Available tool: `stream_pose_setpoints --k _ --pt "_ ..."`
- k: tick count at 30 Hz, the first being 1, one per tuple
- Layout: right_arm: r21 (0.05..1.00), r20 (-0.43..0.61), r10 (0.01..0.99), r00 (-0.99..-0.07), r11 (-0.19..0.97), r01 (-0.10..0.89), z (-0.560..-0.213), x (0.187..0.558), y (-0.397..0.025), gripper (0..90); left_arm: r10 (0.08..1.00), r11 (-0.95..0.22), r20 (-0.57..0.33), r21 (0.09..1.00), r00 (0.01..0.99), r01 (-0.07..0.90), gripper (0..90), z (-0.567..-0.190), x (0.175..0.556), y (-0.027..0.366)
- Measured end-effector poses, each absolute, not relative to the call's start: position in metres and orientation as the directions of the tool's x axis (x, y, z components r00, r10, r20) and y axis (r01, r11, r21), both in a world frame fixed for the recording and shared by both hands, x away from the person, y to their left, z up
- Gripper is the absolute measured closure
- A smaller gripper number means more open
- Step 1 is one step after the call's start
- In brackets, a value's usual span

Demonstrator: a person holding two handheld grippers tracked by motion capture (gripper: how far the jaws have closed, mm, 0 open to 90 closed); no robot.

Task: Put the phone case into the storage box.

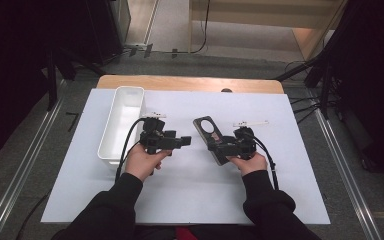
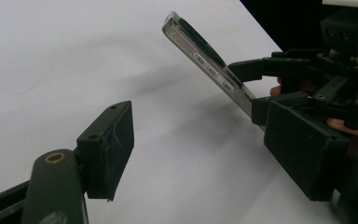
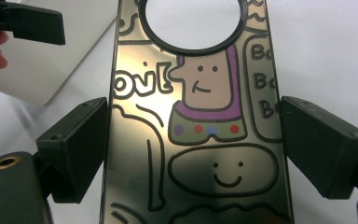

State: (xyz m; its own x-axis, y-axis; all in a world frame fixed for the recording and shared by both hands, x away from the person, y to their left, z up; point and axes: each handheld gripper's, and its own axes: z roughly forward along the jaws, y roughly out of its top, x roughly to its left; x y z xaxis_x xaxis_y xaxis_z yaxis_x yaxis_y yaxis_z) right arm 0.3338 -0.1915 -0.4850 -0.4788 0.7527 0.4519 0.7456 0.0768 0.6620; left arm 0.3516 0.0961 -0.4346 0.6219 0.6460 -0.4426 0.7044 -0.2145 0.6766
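Observation:
A phone case (image 1: 206,127) with a round camera hole and cartoon drawings (image 3: 205,140) is lifted at a slant over the white sheet. My right gripper (image 1: 220,148) is shut on its lower part, one pad on each long edge (image 3: 193,154). The left gripper view shows the case edge-on (image 2: 200,58), with the right gripper (image 2: 251,88) clamped on it. My left gripper (image 1: 184,141) points right toward the case and stands open (image 2: 205,154), nothing between its pads (image 2: 107,149), a short gap from the case.
A white rectangular bin (image 1: 122,120) stands to the left of the left hand, and its wall (image 3: 42,74) shows in the right gripper view. A white sheet (image 1: 180,190) covers the wooden table (image 1: 190,82). Dark stands flank the table.

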Motion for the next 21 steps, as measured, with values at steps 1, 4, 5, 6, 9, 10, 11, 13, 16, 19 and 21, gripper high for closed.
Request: stream_pose_setpoints --k 1,4,5,6,9,10,11,13,16,19,21 --pt "0.663 0.452 0.754 -0.477 0.074 0.745 -0.485 0.333 -0.191 11.0 0.649 -0.215 -0.442 0.674 0.619 0.707 24.1 -0.434 0.352 0.096" --pt "0.663 0.451 0.758 -0.471 0.069 0.745 -0.486 0.332 -0.189 11.0 0.652 -0.206 -0.446 0.673 0.612 0.71 24.1 -0.435 0.354 0.094" --pt "0.664 0.449 0.76 -0.47 0.068 0.745 -0.486 0.332 -0.189 11.0 0.654 -0.201 -0.45 0.672 0.608 0.713 24.1 -0.434 0.355 0.093" --pt "0.664 0.45 0.761 -0.467 0.064 0.745 -0.487 0.331 -0.189 11.0 0.655 -0.204 -0.448 0.67 0.608 0.714 24.1 -0.434 0.356 0.093" --pt "0.664 0.451 0.766 -0.457 0.054 0.746 -0.487 0.329 -0.188 11.0 0.657 -0.196 -0.452 0.67 0.603 0.716 24.1 -0.434 0.359 0.091" --pt "0.665 0.452 0.767 -0.455 0.05 0.745 -0.487 0.329 -0.188 11.0 0.656 -0.186 -0.46 0.67 0.598 0.719 24.2 -0.434 0.36 0.091" --pt "0.667 0.452 0.768 -0.454 0.048 0.744 -0.487 0.329 -0.188 11.0 0.656 -0.183 -0.463 0.669 0.596 0.721 24.6 -0.434 0.361 0.091" --pt "0.669 0.454 0.768 -0.452 0.042 0.742 -0.488 0.328 -0.188 11.0 0.659 -0.178 -0.463 0.67 0.593 0.721 26.5 -0.434 0.362 0.09" --pt "0.672 0.451 0.773 -0.447 0.036 0.739 -0.488 0.327 -0.188 11.0 0.663 -0.174 -0.467 0.664 0.585 0.727 26.5 -0.436 0.364 0.088" --pt "0.671 0.456 0.776 -0.437 0.023 0.741 -0.488 0.326 -0.186 11.0 0.665 -0.176 -0.47 0.656 0.58 0.734 26.5 -0.436 0.366 0.085" --pt "0.672 0.454 0.775 -0.44 0.027 0.74 -0.488 0.326 -0.184 11.0 0.665 -0.174 -0.473 0.655 0.578 0.735 26.5 -0.435 0.368 0.084"
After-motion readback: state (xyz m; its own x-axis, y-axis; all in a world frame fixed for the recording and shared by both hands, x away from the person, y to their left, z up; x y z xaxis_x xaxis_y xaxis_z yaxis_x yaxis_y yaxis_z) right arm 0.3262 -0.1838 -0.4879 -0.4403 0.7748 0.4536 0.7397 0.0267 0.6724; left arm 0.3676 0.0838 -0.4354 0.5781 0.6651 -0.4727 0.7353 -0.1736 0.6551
